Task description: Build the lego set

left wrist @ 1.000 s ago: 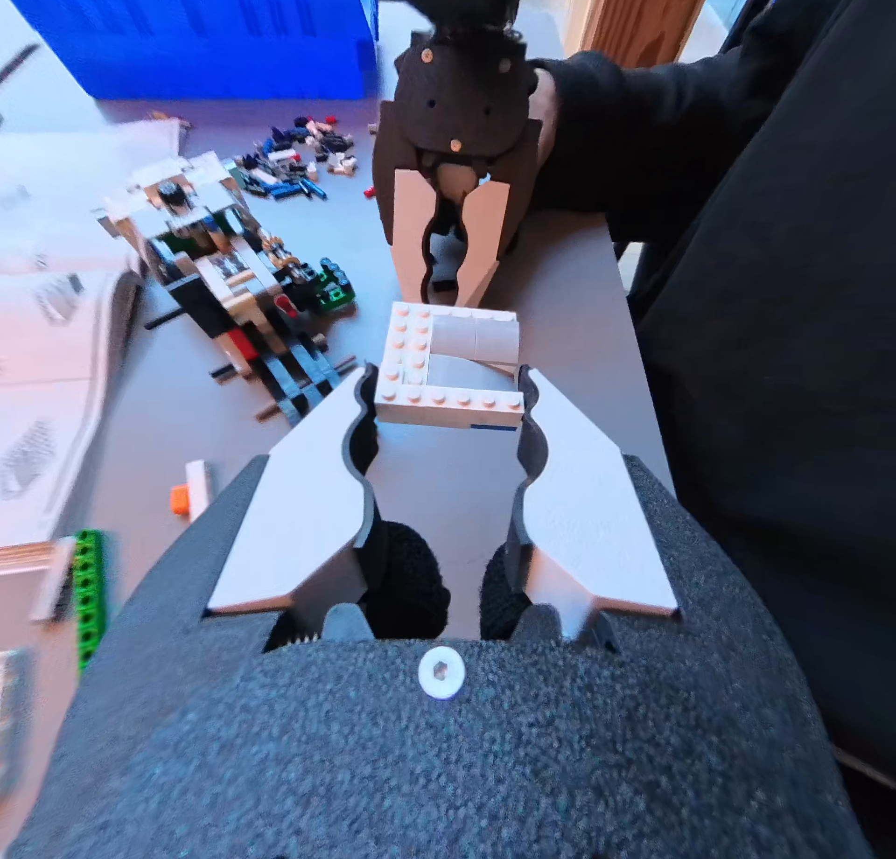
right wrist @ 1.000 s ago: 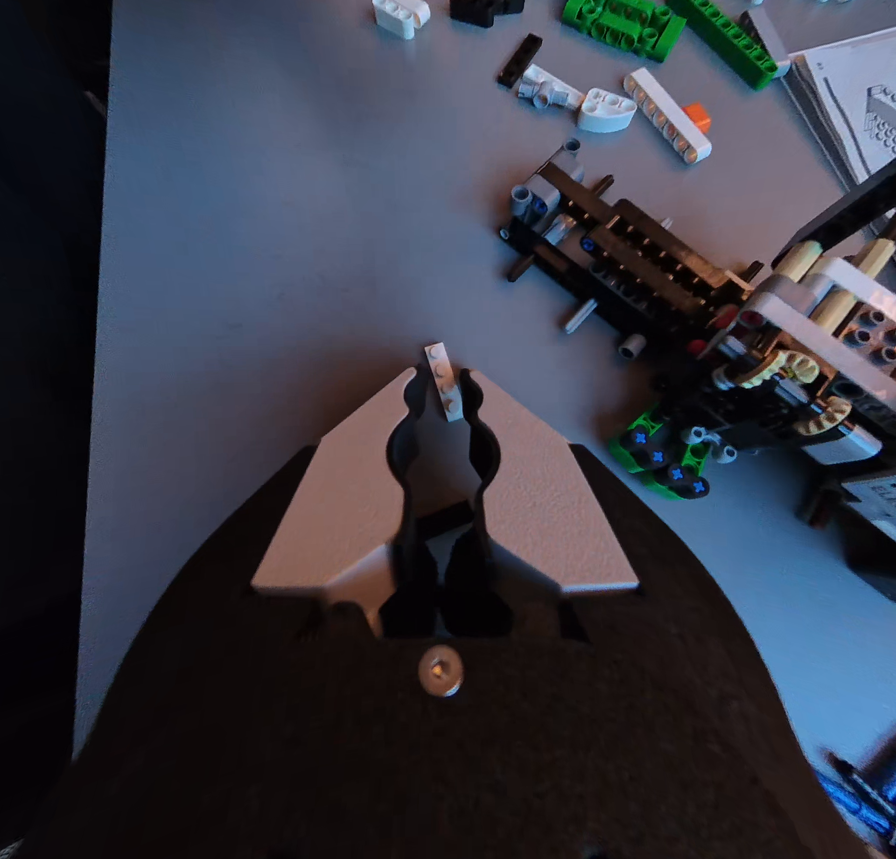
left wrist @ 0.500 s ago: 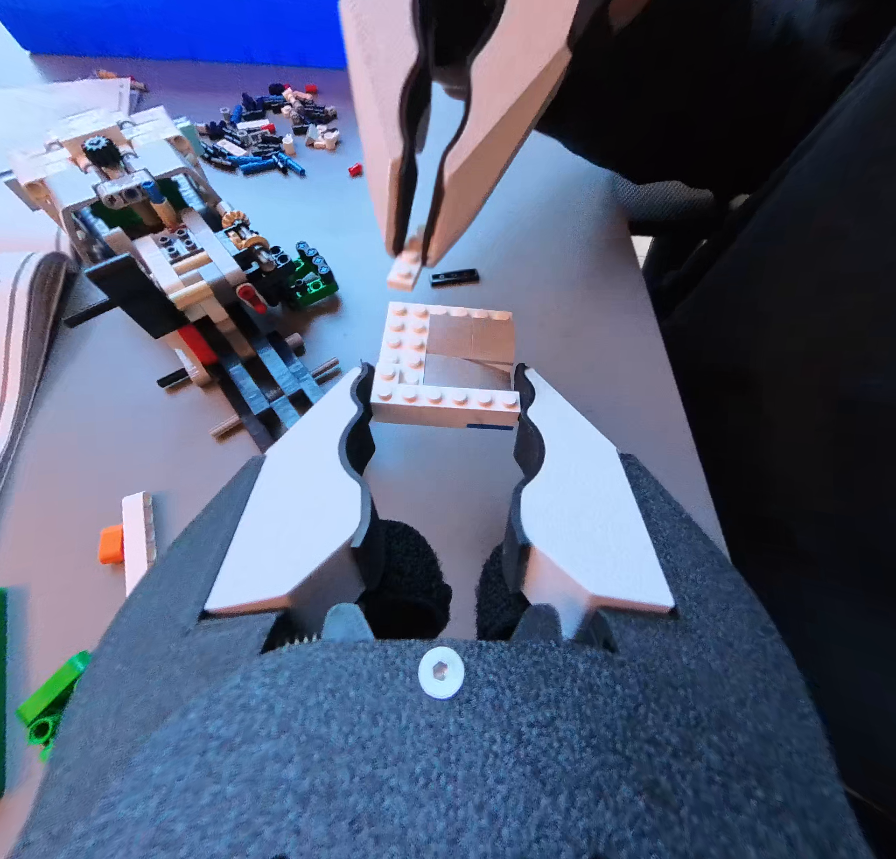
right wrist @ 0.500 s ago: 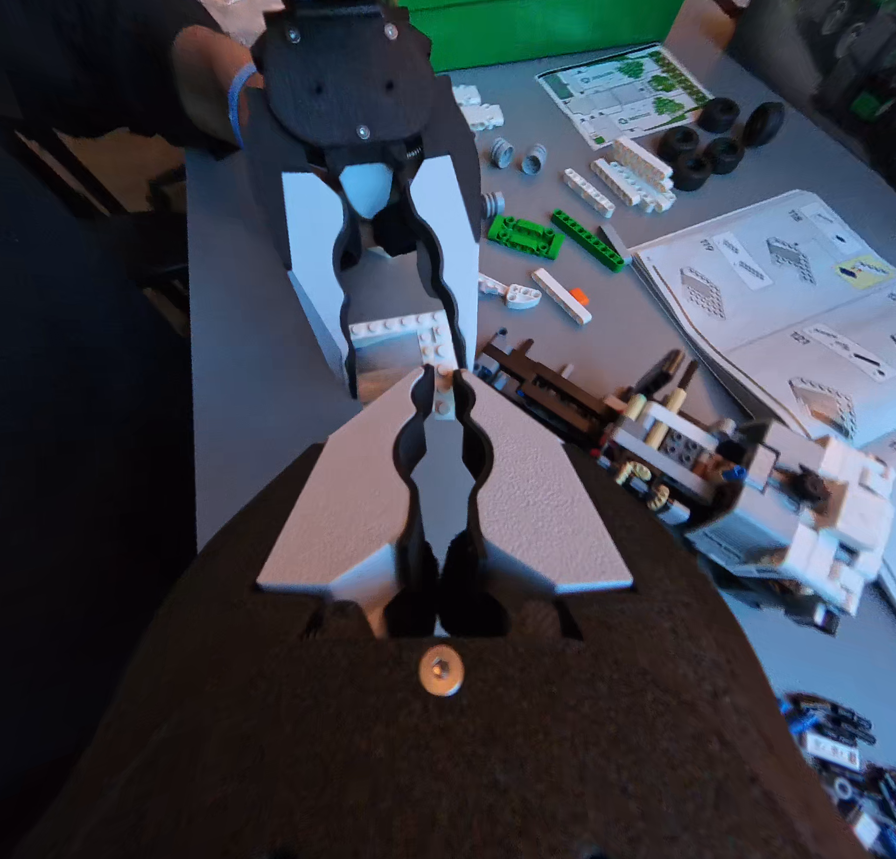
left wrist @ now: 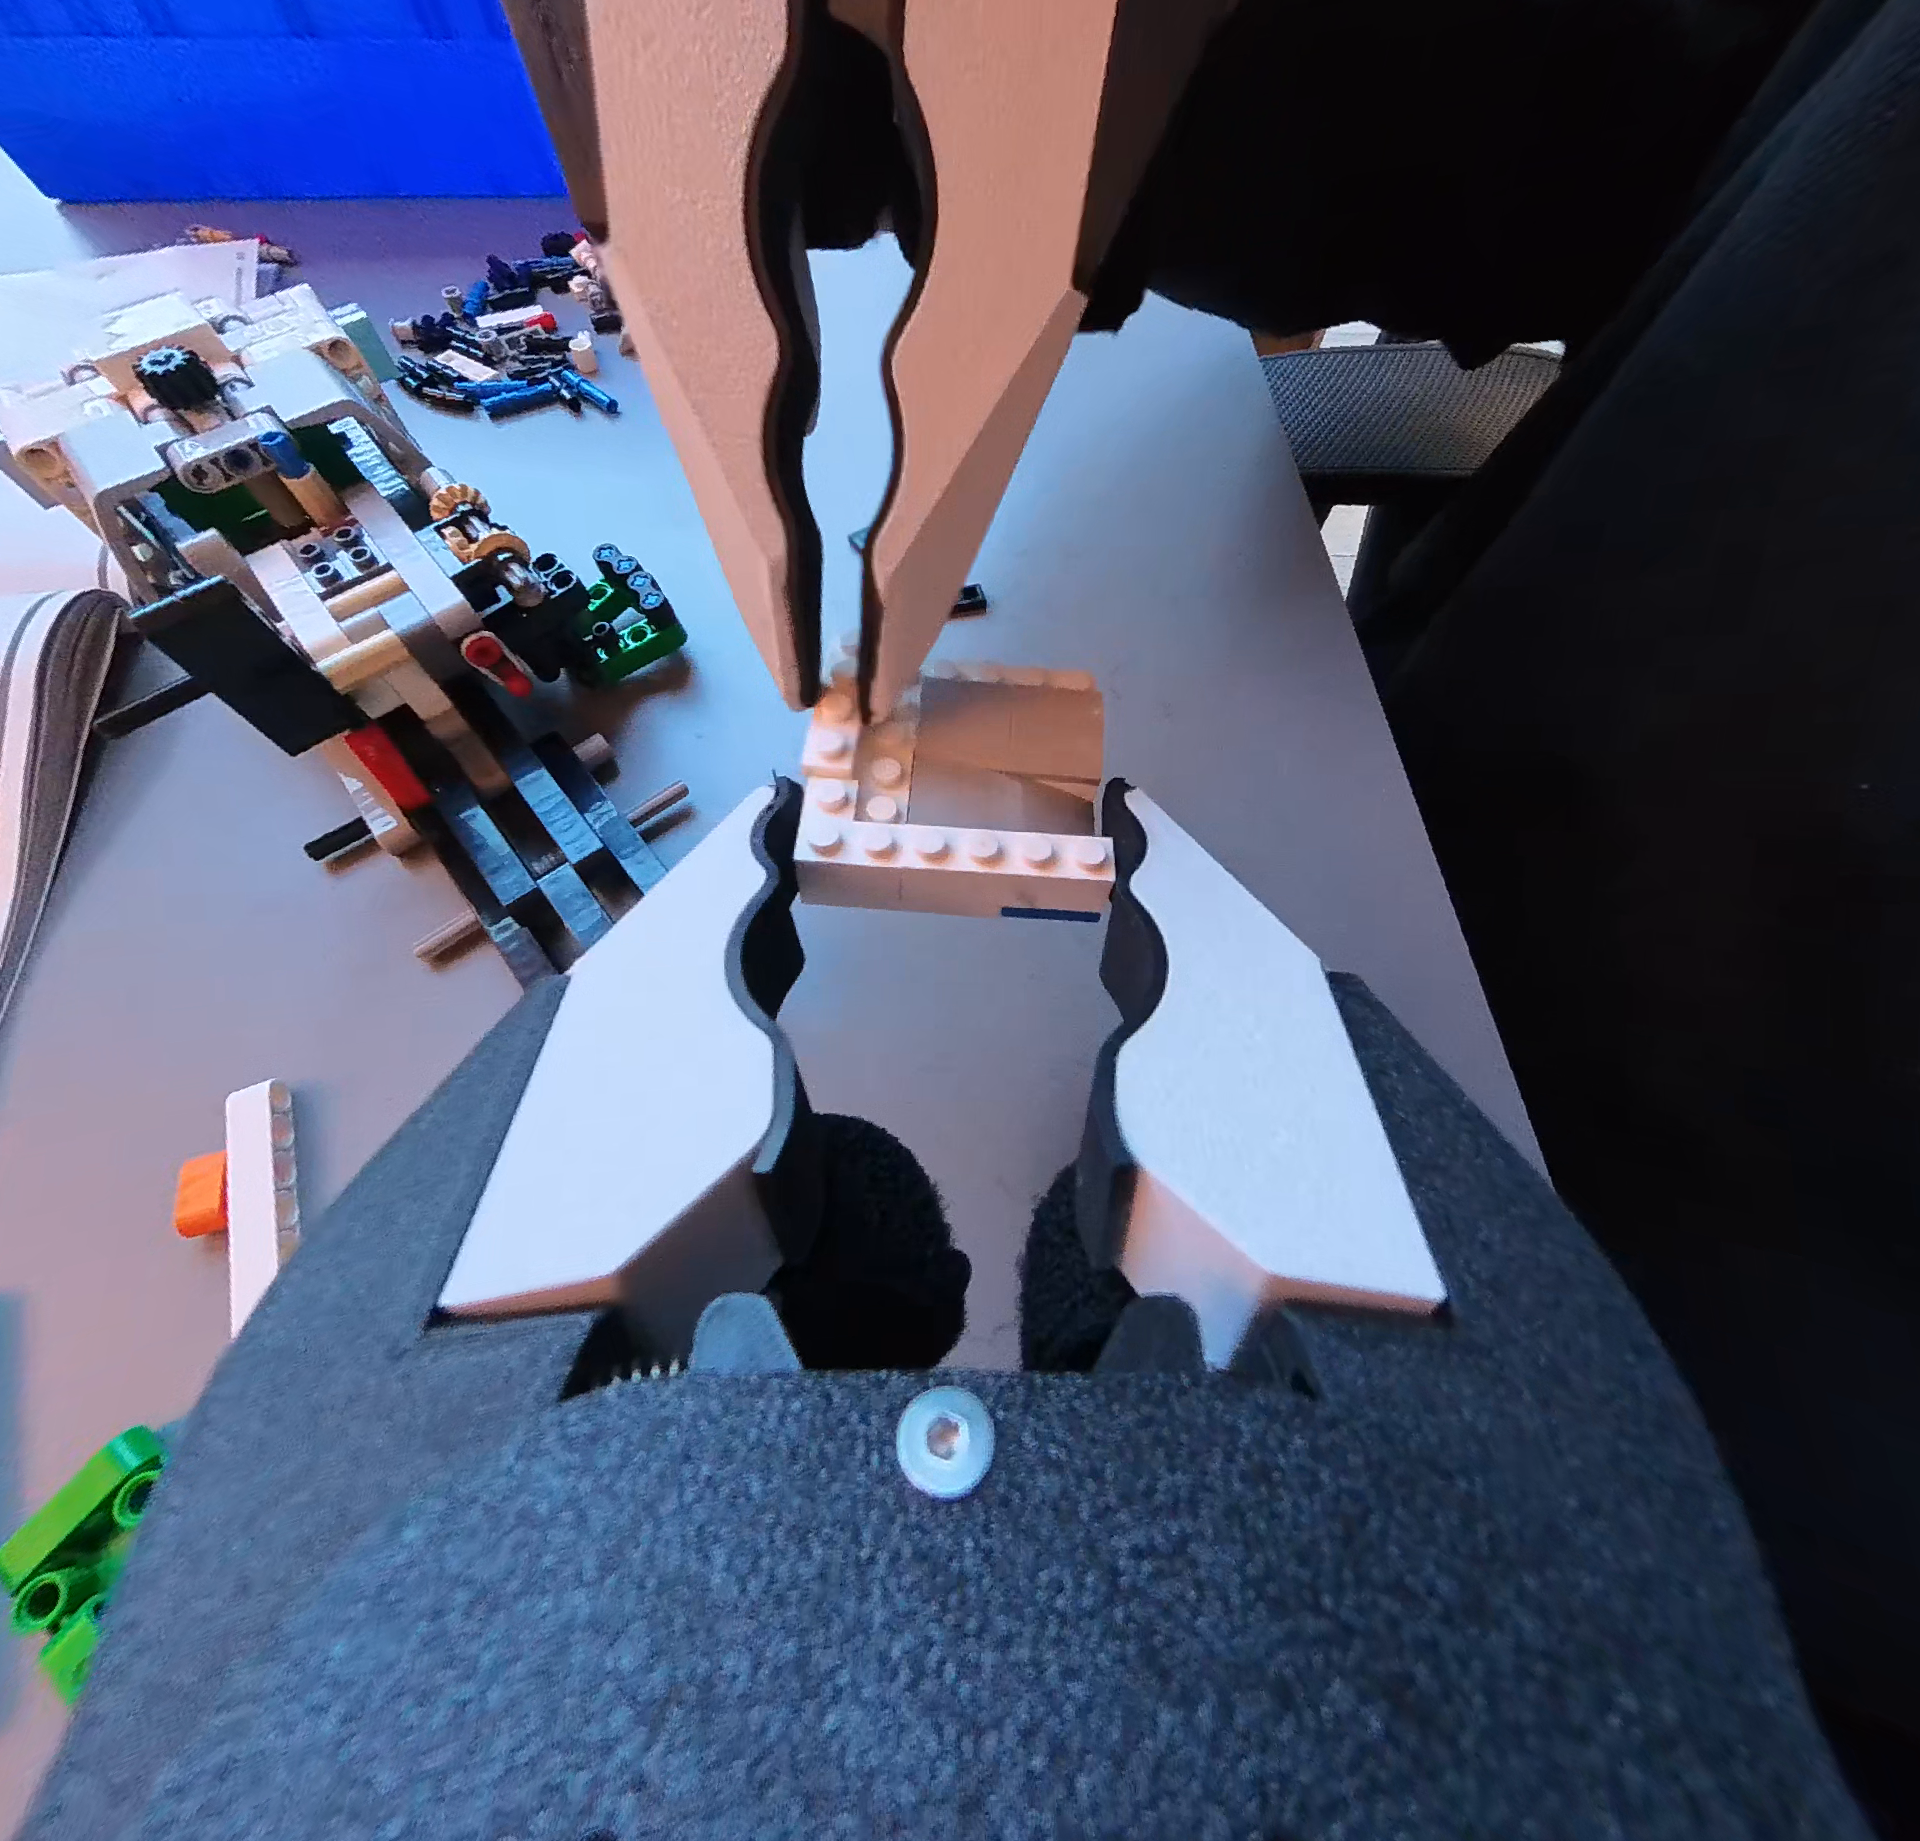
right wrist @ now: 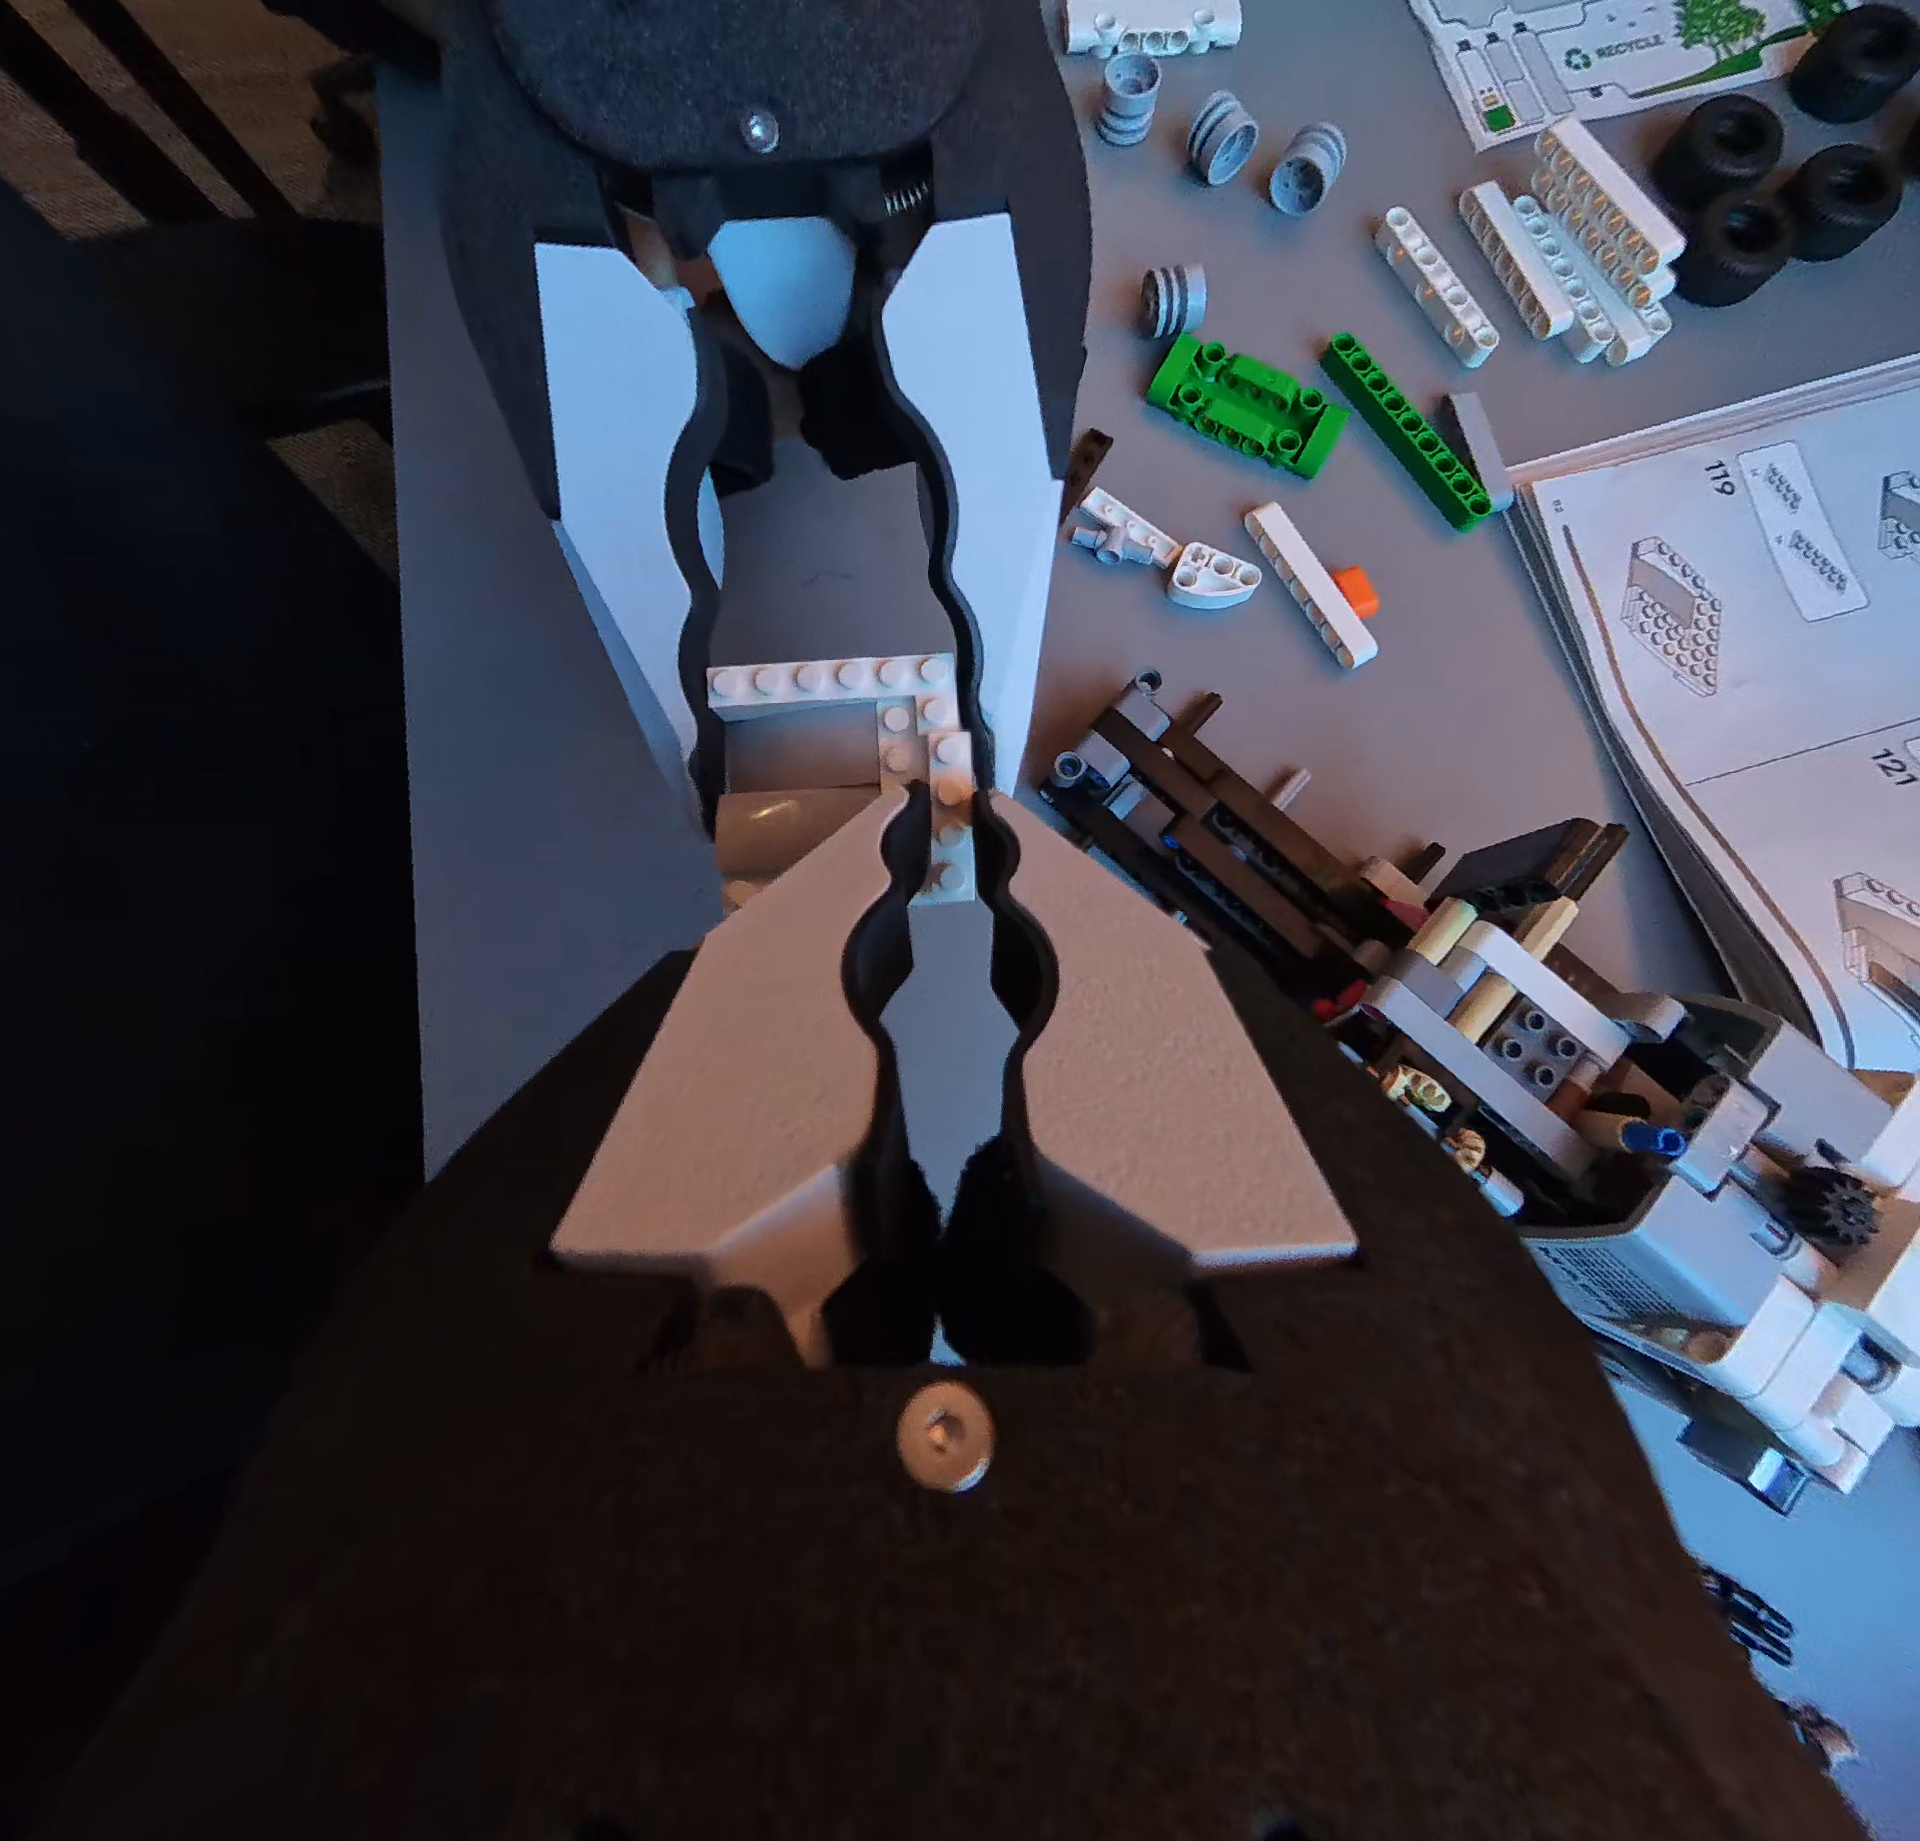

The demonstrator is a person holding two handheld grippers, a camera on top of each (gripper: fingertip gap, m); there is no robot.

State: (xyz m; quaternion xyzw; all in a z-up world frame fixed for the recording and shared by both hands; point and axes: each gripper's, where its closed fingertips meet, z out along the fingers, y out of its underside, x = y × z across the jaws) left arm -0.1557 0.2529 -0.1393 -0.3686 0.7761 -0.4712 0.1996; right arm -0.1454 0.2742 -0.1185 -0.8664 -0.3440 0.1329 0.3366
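Observation:
My left gripper is shut on a white L-shaped brick assembly with grey slopes inside, holding it by both ends just over the grey table. My right gripper comes down from above, shut on a small white plate that rests on the assembly's far left studs. In the right wrist view my right gripper grips the plate edgewise, and the assembly sits between the left gripper's fingers.
A large part-built truck model lies beside the assembly. An open instruction booklet, green bricks, a white beam with an orange piece, black tyres, a small-parts pile and a blue bin surround it.
My right gripper carried the small white plate from the table over to the assembly and lowered it onto the left-side studs. My left gripper kept its hold on the assembly.

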